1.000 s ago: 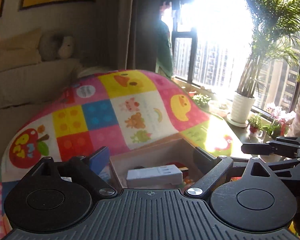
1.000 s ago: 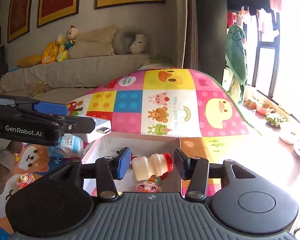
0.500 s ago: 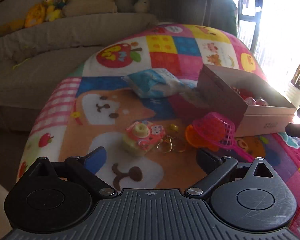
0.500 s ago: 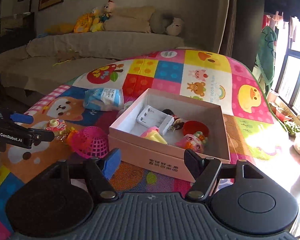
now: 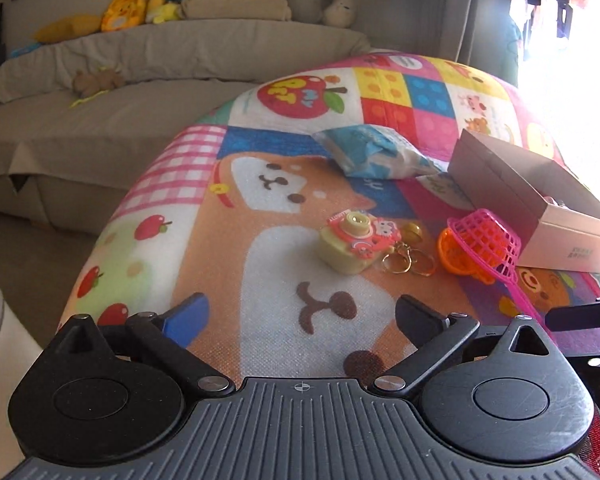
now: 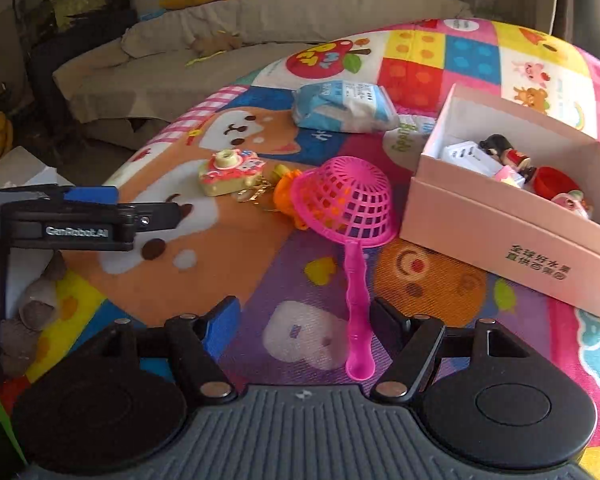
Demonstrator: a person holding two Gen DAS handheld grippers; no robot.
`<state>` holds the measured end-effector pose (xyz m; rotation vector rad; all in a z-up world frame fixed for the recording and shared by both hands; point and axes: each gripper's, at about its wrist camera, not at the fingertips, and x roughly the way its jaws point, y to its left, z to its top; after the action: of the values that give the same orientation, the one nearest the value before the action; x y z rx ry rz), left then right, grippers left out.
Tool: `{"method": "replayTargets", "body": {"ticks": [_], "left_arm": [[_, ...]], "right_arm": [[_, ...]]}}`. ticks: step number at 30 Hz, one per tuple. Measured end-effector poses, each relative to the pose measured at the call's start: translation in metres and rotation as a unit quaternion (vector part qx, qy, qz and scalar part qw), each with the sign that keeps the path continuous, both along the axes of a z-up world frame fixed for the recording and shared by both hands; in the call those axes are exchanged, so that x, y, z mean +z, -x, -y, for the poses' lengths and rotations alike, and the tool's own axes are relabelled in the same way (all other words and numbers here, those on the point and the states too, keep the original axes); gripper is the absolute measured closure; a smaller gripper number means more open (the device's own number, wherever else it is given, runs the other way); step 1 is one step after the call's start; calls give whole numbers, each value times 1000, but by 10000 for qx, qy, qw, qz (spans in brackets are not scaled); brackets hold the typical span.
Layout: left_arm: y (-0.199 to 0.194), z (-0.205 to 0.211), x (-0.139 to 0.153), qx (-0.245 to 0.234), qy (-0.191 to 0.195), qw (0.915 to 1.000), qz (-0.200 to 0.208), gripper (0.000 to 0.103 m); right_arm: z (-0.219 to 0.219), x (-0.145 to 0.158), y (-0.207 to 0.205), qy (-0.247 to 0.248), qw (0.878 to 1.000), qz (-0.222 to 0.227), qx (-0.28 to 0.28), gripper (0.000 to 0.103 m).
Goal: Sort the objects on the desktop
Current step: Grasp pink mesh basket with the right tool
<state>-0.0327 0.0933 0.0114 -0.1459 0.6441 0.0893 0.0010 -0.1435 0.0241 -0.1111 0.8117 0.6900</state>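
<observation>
While both tools were held above the colourful play mat, the left gripper was seen spread wide with nothing between its fingers, and the right gripper was likewise wide and empty. A pink strainer was found lying on the mat, bowl tipped against an orange toy, with its handle reaching toward the right gripper and ending between the fingers without being touched. Just beside it, a toy camera with gold key rings was noted on the mat. A blue-and-white packet was seen farther back. To the right, an open pink box was observed holding a white charger, a figurine and a red cap.
</observation>
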Motion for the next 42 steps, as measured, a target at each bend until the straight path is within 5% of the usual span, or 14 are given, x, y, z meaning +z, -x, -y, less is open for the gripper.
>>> {"method": "replayTargets", "body": {"ticks": [5,11,16,19,25,27,29,33,38,42], "left_arm": [[0,-2,-2,7,108,9999,12,1],[0,-4,-3,5,187,9998,-16,1],[0,-3,-3,-3,172,9998,-31,1],[1,-2,-4,-1,139,9999,-39,1],[-2,2,-4,-1,13,9999,-124,1],[-1,6,-4,-7,-100,9999,-105,1],[3,10,-2,-50,-221,9997,-42,1],[13,24,-3,-699,-156,9973,-165,0],[29,54,-3,-1554,-578,9861,49,0],[26,51,-5,-1674,-339,9853,27,0]], "right_arm": [[-6,11,-19,66,9959,513,-746,23],[-19,-2,-60,2,9911,160,-1320,24],[-20,1,-53,-254,9913,109,-1284,46],[-6,14,-34,-335,9943,147,-1002,90],[36,20,-9,-250,9936,233,-1079,87],[39,20,-10,-268,9917,274,-1228,56],[33,20,-13,-339,9904,452,-1260,39],[3,17,-34,-402,9925,413,-1077,38],[-30,2,-63,-443,9919,-56,-1191,32],[-36,4,-61,-395,9930,59,-1114,42]]}}
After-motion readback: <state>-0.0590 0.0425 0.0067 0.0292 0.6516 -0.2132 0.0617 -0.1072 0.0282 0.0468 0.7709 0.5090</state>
